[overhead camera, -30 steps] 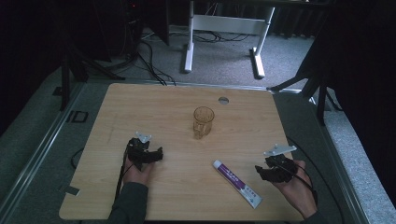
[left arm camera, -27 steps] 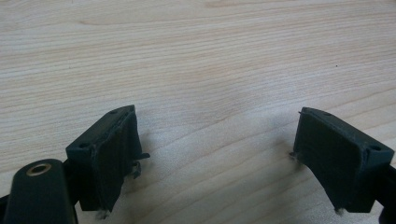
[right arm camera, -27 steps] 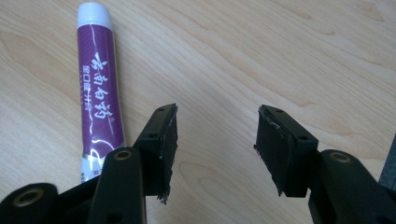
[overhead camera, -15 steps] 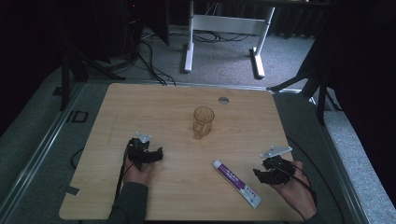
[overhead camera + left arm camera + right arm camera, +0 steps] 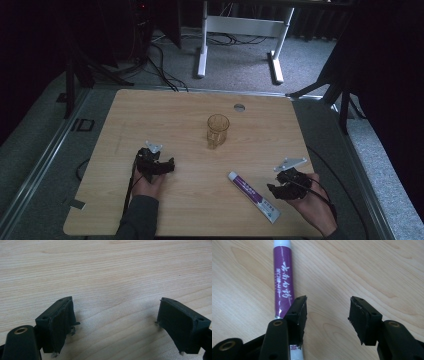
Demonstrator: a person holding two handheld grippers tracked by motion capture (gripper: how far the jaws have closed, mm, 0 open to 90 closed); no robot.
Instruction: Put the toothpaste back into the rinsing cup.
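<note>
While both tongs gape empty, right tongs [image 5: 280, 190] sit just right of the tube [image 5: 253, 196], its long axis running diagonally on the tabletop [image 5: 175, 120] below the cup [image 5: 218, 131]; left tongs [image 5: 161, 165] lie farther off.

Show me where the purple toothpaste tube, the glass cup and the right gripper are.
purple toothpaste tube [image 5: 252, 195], high view, on the middle of its purple body.
glass cup [image 5: 218, 131], high view, on its amber side wall.
right gripper [image 5: 327, 315], right gripper view, midway between its open jaw tips, over bare wood.
</note>
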